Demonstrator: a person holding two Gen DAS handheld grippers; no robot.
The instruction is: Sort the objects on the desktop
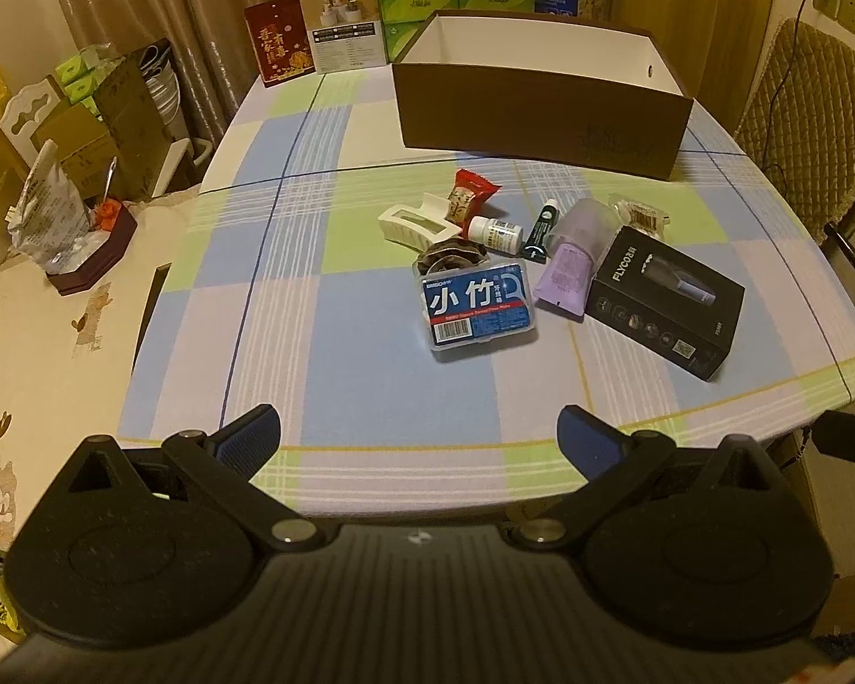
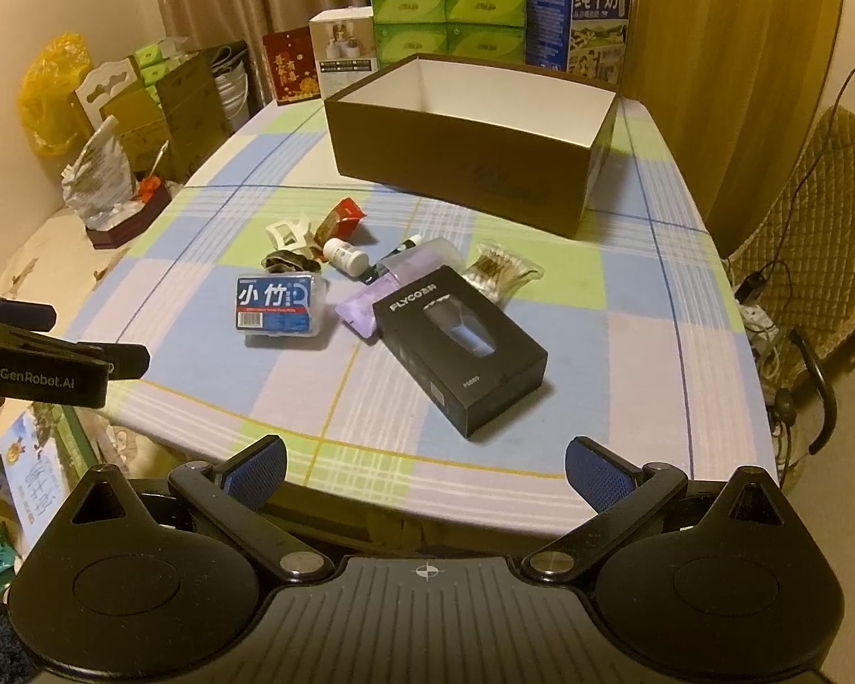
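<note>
Left gripper [image 1: 419, 433] and right gripper [image 2: 424, 464] spread wide, nothing held. Black box [image 2: 460, 349] marked "FLYCO", blue case [image 2: 277, 305] marked "小竹", clustered mid-table [image 2: 627, 376]; open carton [image 2: 473, 142] behind.

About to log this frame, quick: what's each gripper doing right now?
Left gripper: open, holding nothing.
Right gripper: open, holding nothing.

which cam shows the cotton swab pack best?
Right wrist. There the cotton swab pack lies in clear sight beside the black box, its sticks visible. In the left wrist view it sits farther off, small, only its label end showing.
</note>
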